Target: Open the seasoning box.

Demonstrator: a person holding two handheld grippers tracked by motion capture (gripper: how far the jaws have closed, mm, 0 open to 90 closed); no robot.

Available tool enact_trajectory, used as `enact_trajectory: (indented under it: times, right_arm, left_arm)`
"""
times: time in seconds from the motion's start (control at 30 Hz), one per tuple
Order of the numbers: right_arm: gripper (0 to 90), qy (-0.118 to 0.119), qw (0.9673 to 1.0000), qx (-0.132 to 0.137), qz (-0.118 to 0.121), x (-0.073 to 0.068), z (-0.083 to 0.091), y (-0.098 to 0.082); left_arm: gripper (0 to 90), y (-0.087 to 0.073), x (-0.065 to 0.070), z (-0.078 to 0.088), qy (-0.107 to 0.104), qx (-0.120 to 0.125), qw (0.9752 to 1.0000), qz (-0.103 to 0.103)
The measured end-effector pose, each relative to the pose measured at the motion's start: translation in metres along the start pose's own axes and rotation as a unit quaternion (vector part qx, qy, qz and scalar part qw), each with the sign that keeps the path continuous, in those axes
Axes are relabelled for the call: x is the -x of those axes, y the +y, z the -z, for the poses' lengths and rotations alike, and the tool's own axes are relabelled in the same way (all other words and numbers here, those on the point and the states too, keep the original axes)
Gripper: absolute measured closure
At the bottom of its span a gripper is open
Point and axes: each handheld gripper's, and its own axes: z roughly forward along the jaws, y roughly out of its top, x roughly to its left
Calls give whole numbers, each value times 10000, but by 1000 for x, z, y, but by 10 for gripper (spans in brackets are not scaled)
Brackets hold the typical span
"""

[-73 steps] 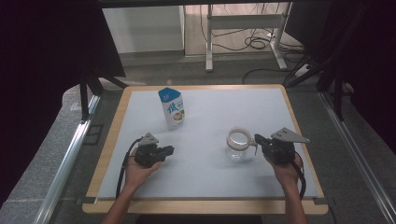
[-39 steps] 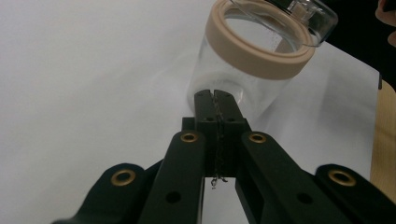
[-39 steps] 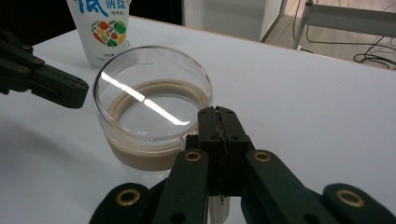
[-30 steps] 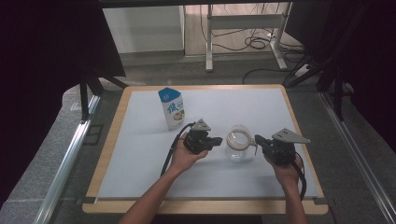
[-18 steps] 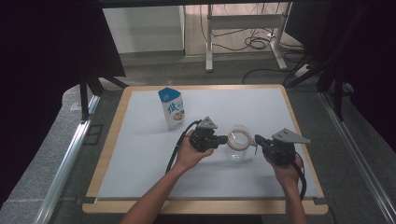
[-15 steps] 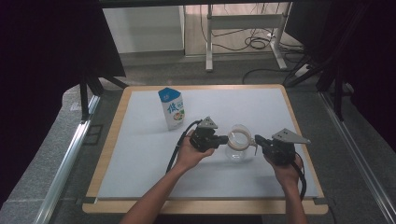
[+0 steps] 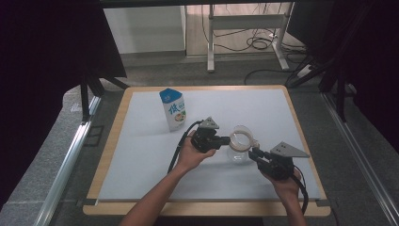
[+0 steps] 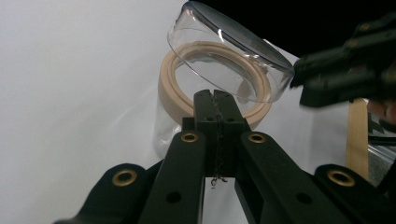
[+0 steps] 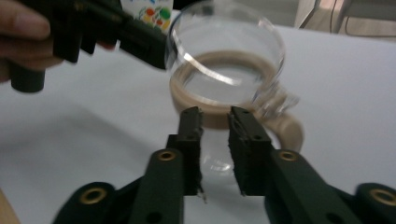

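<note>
A: Gripper on the left (image 7: 225, 140) has its jaws pressed fully together, with nothing between them, and its tip is at the rim of the glass jar (image 7: 240, 149), on the jar's left side.

B: And the right gripper (image 7: 254, 154)?

A: Its jaws have just been opening. They stand narrowly apart now, with nothing between them, just beside the jar's lower right side.

B: Where does the jar stand?

A: On the white tabletop (image 7: 141, 155), right of the middle, closer to the near edge than to the far one. Its clear lid (image 8: 229, 51) is tilted up over a beige ring (image 8: 175, 95).

B: Anything else?

A: One milk carton (image 7: 172, 109) stands upright toward the far left, well apart from the jar.
</note>
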Motion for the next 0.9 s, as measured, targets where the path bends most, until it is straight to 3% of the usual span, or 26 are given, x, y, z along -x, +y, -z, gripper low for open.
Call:
enact_trajectory:
  times: [0.2,0.33,0.73,0.9]
  right_arm:
    - [604,100,9999,-111,-21,-7,-11,-13]
    - [545,122,9995,-265,145,-19,-24,-17]
    - [508,297,9977,-534,306,-35,-48,-32]
    - [485,269,9965,-683,409,-41,-56,-35]
  left_arm:
    - [900,4,0,0,-34,25,10000,3]
    - [900,7,1,2,-84,51,10000,15]
    - [900,15,6,5,-88,51,9999,-84]
    - [900,20,11,3,-123,80,9998,-126]
